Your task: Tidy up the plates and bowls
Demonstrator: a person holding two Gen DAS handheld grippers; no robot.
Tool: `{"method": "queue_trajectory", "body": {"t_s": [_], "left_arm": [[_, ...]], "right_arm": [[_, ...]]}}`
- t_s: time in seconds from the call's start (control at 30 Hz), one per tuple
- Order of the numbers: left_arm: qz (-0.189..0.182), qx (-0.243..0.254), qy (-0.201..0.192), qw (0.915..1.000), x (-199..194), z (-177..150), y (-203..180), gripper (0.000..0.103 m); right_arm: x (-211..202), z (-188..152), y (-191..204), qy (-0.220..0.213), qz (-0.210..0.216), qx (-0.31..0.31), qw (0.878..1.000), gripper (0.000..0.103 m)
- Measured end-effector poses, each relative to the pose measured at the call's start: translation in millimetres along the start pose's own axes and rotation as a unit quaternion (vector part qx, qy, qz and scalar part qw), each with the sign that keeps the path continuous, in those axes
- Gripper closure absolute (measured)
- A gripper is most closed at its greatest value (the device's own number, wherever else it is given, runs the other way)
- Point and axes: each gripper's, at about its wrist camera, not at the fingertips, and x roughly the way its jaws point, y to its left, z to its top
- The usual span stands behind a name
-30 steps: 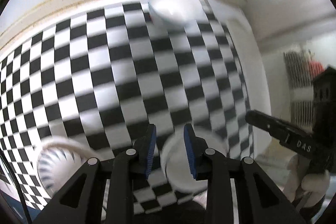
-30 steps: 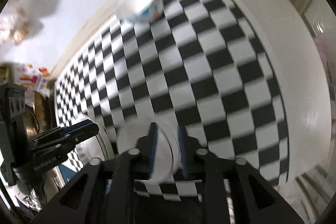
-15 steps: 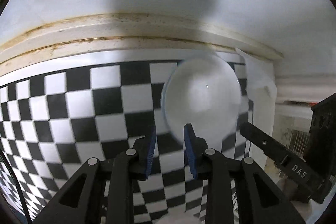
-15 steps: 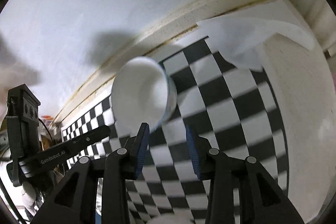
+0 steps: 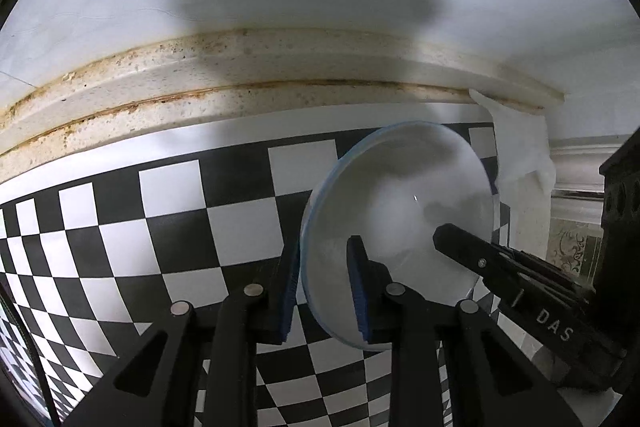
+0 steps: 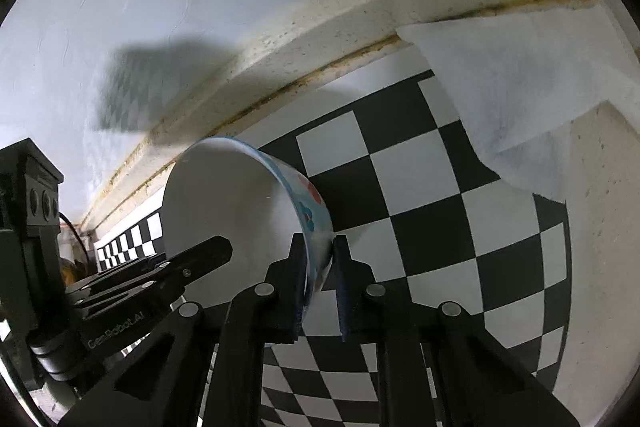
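Note:
A white bowl with a blue rim and a blue and red pattern outside rests on the black-and-white checkered cloth close to the wall. My left gripper grips the bowl's left rim, one pad outside the wall and one inside, jaws closing in on it. Over on the opposite rim, my right gripper has its jaws closing tight, both pads pressing the wall. Each gripper shows in the other's view: the right gripper and the left gripper.
A stained stone ledge runs along the white wall behind the cloth. A white paper sheet lies at the right corner of the cloth, partly over a bare pale counter. More checkered cloth stretches to the right and toward me.
Both grippers have travelled across the cloth toward the wall and sunk to the bowl. The right jaws, apart half a second ago, have shut on the rim. The left fingers now straddle the other rim.

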Motion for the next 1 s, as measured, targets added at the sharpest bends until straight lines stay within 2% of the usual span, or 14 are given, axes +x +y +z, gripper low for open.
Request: {"method": "queue_trajectory", "body": {"t_s": [0.2, 0.5, 0.7, 1.0], "left_arm": [[0.006, 0.017, -0.019, 0.9997, -15, -11, -9, 0.082], [0.005, 0.036, -0.052, 0.998, -56, -37, -14, 0.082], [0.0, 0.045, -0.074, 0.9962, -84, -62, -23, 0.082], [-0.015, 0.06, -0.098, 0.9933, -118, -118, -25, 0.082]], "right_arm": [[-11, -4, 4, -0.009, -0.009, -0.014, 1.0, 0.09], [-39, -29, 23, -0.036, -0.011, -0.031, 0.999, 0.09], [-68, -59, 36, -0.057, -0.005, -0.039, 0.998, 0.09], [-113, -117, 38, -0.084, -0.006, -0.051, 0.995, 0.09]]}}
